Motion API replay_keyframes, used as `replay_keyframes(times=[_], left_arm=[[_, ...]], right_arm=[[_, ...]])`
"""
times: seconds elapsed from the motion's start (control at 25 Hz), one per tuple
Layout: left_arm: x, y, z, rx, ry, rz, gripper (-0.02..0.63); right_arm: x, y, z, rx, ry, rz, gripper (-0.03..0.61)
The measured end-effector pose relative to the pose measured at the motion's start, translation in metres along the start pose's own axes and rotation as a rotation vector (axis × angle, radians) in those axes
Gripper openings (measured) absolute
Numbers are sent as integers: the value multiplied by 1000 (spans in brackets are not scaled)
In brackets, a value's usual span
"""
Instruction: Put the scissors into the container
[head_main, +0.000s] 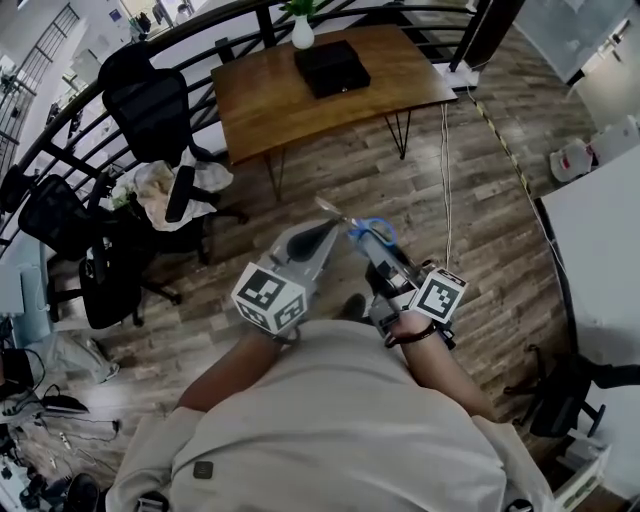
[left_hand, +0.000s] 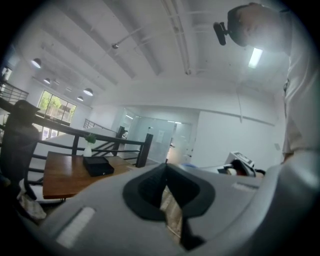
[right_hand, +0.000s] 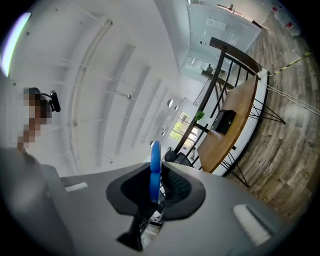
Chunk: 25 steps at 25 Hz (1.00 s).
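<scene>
Scissors (head_main: 372, 229) in right tool (head_main: 362, 243), wooden table (head_main: 270, 100) beyond.

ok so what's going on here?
A person stands holding a gripper in each hand. The right gripper has its fingers clamped on the blue-handled scissors, held in the air over the wood floor. The left gripper is shut and empty. No container shows in any view.
</scene>
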<state>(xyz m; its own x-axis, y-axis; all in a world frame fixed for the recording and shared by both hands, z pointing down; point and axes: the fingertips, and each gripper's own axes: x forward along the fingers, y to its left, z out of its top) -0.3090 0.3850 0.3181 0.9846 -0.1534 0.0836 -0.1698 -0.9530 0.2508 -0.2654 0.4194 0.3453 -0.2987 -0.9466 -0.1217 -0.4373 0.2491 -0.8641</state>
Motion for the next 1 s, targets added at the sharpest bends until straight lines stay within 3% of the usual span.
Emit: replay_keyframes(times=[0.32,1.0], left_arm=[[50,-19,-10,-3,18,18,3],[93,-31,-14,-4,33,-7,3]], right_arm=[[-24,-28,41,46,2,12,58],[-47,-43,74,39,-35,30,58]])
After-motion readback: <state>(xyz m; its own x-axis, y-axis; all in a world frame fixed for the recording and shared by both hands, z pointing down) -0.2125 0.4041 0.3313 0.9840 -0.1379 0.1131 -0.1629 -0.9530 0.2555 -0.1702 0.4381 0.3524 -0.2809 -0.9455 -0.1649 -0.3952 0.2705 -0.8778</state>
